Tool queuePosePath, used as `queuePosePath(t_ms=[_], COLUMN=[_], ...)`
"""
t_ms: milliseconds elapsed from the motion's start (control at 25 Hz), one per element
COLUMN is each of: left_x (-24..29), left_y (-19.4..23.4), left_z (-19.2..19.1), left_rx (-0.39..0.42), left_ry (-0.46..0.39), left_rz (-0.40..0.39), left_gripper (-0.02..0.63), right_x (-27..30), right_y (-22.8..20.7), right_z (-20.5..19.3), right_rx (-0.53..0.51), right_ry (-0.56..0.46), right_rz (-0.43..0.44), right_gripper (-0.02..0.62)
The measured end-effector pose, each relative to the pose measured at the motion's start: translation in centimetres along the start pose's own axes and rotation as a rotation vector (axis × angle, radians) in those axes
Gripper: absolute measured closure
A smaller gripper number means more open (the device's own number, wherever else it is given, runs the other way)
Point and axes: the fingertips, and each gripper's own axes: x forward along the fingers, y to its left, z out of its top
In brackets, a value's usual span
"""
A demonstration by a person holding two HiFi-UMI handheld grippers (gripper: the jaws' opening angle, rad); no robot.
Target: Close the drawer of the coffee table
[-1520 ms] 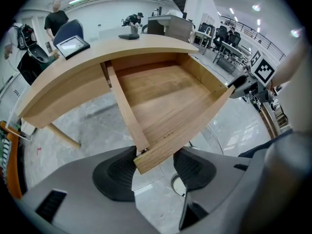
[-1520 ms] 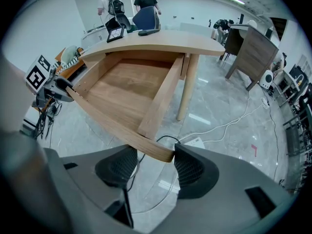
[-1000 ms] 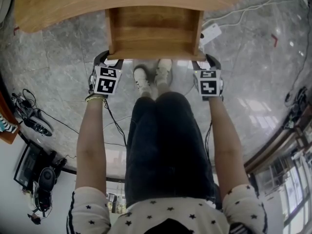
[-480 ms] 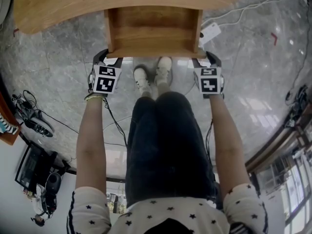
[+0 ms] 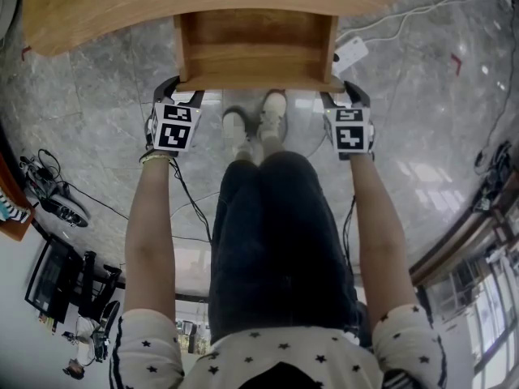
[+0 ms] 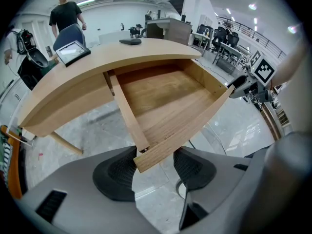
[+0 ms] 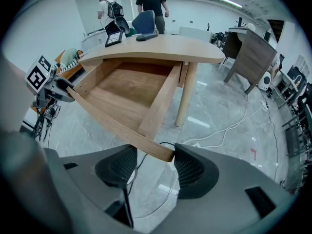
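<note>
Left claw (image 5: pixel 182 94) released, jaws astride drawer (image 5: pixel 255 51) front's 9 o'clock corner; right claw (image 5: pixel 341 96) released likewise at 3 o'clock. Drawer well out of table (image 5: pixel 97 6).

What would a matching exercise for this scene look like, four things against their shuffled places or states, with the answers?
Things:
1. drawer
2. left gripper
3. tablet
4. white power strip

Places or states:
A. lying on the floor
B. pulled out, empty
C. propped on the table top
D. jaws apart around the drawer front's left corner

Pairs: 1-B, 2-D, 3-C, 4-A.
</note>
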Motion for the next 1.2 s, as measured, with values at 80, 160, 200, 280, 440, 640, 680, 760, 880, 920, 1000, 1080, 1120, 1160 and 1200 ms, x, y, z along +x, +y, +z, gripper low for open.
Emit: queuePosePath(t_ms=[80,160,200,280,440,640,680,760,880,920,1000,1080,1120,1160,1200], left_x=[0.1,0.2,0.2,0.1,0.2,0.4,0.4,0.4,0.4,0.3,0.3,0.4,0.4,0.4,0.5], left_y=[0.2,0.2,0.2,0.1,0.4,0.8,0.9,1.0,1.1,1.1,1.1,1.3,1.3,1.4,1.5], left_z=[0.3,0.4,0.4,0.4,0.9,1.3,1.5,1.9,2.1,2.1,2.3,2.5,2.6,2.7,2.8], left_rx=[0.002,0.003,0.003,-0.003,-0.007,0.000,0.003,0.008,0.003,0.000,-0.007,-0.007,-0.006,-0.005,-0.003], left_ry=[-0.007,-0.006,-0.006,0.000,-0.003,-0.008,-0.011,-0.019,-0.019,-0.017,-0.018,-0.021,-0.022,-0.023,-0.023], left_rz=[0.001,0.000,0.000,0.000,0.003,0.007,0.008,0.008,0.009,0.009,0.009,0.010,0.011,0.012,0.012], left_gripper=[0.367,0.367,0.367,0.367,0.368,0.367,0.367,0.367,0.367,0.367,0.367,0.367,0.367,0.367,0.367], right_x=[0.1,0.1,0.1,0.1,0.2,0.3,0.3,0.3,0.3,0.3,0.3,0.4,0.4,0.4,0.4], right_y=[-0.1,-0.2,-0.2,-0.3,-0.5,-0.7,-0.8,-1.0,-1.1,-1.2,-1.2,-1.3,-1.3,-1.4,-1.4], right_z=[0.3,0.4,0.4,0.5,0.9,1.4,1.5,1.8,2.1,2.2,2.3,2.5,2.6,2.7,2.8], right_rx=[-0.002,-0.003,-0.004,-0.005,-0.003,-0.003,-0.003,-0.005,-0.006,-0.007,-0.007,-0.008,-0.008,-0.007,-0.006], right_ry=[0.000,0.002,0.001,0.001,-0.002,-0.012,-0.012,-0.010,-0.015,-0.017,-0.020,-0.023,-0.024,-0.026,-0.028], right_rz=[-0.001,-0.001,0.000,0.000,0.001,-0.005,-0.006,-0.007,-0.008,-0.009,-0.008,-0.007,-0.006,-0.006,-0.006], right_gripper=[0.344,0.344,0.344,0.344,0.344,0.344,0.344,0.344,0.344,0.344,0.344,0.344,0.344,0.344,0.344])
